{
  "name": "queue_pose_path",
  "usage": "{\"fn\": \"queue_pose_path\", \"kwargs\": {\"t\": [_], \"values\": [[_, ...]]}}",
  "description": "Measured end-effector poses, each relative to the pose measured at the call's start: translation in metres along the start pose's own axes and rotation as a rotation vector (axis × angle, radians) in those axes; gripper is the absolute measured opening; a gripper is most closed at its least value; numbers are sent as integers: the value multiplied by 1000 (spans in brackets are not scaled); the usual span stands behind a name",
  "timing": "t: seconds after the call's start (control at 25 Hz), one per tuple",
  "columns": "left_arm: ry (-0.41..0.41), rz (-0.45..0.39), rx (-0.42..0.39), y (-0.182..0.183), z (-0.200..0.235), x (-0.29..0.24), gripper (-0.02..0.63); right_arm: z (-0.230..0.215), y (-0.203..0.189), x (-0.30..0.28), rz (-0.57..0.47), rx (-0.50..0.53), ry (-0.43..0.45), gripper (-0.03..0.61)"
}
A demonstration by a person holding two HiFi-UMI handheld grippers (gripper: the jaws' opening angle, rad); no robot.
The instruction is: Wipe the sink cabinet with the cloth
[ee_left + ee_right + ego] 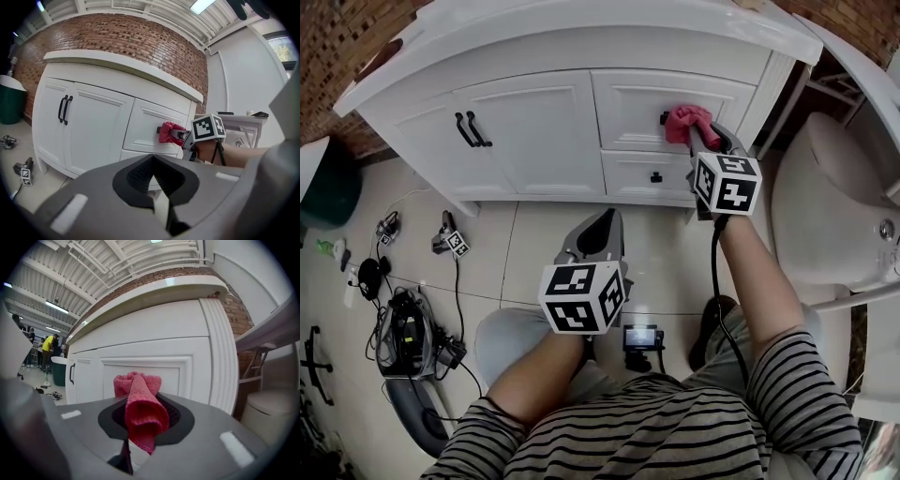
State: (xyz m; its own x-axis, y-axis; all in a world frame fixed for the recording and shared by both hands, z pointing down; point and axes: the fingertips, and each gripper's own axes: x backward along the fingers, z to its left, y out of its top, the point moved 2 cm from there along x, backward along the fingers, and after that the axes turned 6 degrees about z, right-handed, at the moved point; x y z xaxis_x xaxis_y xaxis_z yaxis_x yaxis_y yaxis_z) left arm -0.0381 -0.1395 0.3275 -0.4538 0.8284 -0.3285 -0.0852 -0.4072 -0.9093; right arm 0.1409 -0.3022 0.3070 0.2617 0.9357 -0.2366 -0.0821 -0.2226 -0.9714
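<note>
A white sink cabinet [544, 131] stands against a brick wall. My right gripper [712, 141] is shut on a red cloth [688, 122], and the cloth presses on the upper right drawer front [637, 103] beside its black handle. In the right gripper view the cloth [139, 404] bunches out between the jaws, right at the drawer panel [140, 369]. My left gripper [602, 230] hangs lower, over the floor in front of the cabinet, shut with nothing in it. From the left gripper view I see the cloth [168, 133] against the drawer.
Two cabinet doors with black handles [472, 129] are at the left. A white toilet [834, 216] stands at the right. Cables and gear [408, 328] lie on the tiled floor at the left. A green bin [10, 101] stands at the far left.
</note>
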Motion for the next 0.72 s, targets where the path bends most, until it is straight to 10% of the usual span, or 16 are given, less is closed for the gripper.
{"fn": "queue_pose_path", "kwargs": {"t": [0.44,0.72], "values": [[4,-13,53,5,9,4,0,-87,-29,44,27,-203,-236,84],[-19,-26,82,8,13,8,0,98,-41,-20,27,-111,192,84]]}}
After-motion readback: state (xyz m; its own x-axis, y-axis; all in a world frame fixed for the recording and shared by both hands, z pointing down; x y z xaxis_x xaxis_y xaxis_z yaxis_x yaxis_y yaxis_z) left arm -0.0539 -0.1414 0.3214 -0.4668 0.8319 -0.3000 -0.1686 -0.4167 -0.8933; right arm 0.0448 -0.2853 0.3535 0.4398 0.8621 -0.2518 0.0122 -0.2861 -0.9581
